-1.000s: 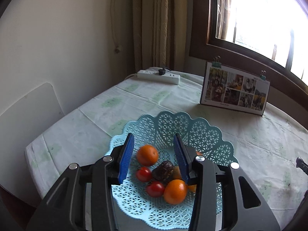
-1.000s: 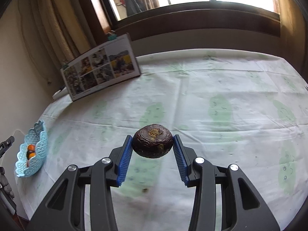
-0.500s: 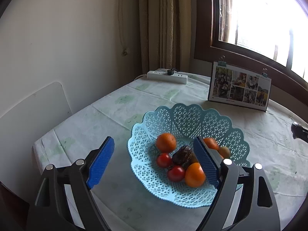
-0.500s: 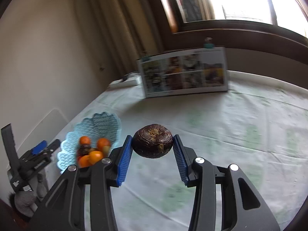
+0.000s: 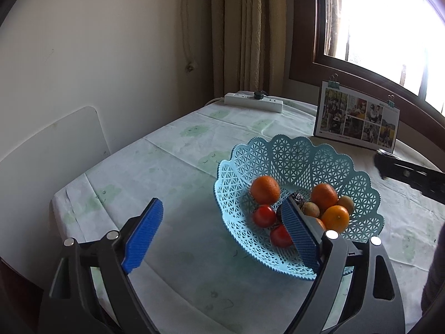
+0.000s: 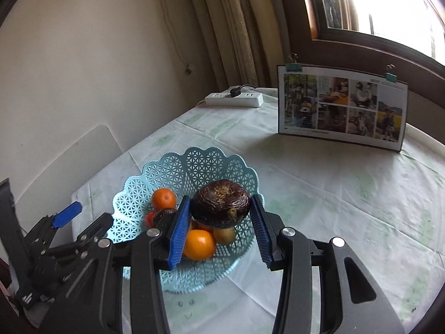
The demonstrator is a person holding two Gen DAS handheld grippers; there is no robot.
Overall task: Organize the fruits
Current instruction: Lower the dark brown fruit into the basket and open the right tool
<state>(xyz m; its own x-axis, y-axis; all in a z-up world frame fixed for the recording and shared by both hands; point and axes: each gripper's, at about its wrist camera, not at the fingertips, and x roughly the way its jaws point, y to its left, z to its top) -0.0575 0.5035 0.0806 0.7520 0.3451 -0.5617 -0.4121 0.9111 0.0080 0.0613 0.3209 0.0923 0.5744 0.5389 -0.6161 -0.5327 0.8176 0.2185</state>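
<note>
A light blue lattice basket (image 5: 294, 153) (image 6: 192, 167) stands on the table with oranges (image 5: 265, 189), red tomatoes (image 5: 263, 216), small brownish fruits (image 5: 311, 208) and a dark wrinkled fruit (image 6: 164, 214) inside. My right gripper (image 6: 221, 229) is shut on a dark brown wrinkled fruit (image 6: 221, 207), held above the basket's near right side. My left gripper (image 5: 222, 236) is open wide, low at the basket's left rim, its right finger (image 5: 299, 232) in front of the fruit. The left gripper (image 6: 68, 213) also shows at the lower left of the right wrist view.
A clipped photo board (image 6: 342, 108) (image 5: 357, 118) stands behind the basket near the window. A white power strip (image 5: 253, 101) (image 6: 235, 98) lies at the far table edge by the curtain. A white chair back (image 5: 50, 153) is left of the table.
My right gripper has carried the dark fruit left across the table to above the basket. My left gripper has opened wide and shifted left off the basket's middle.
</note>
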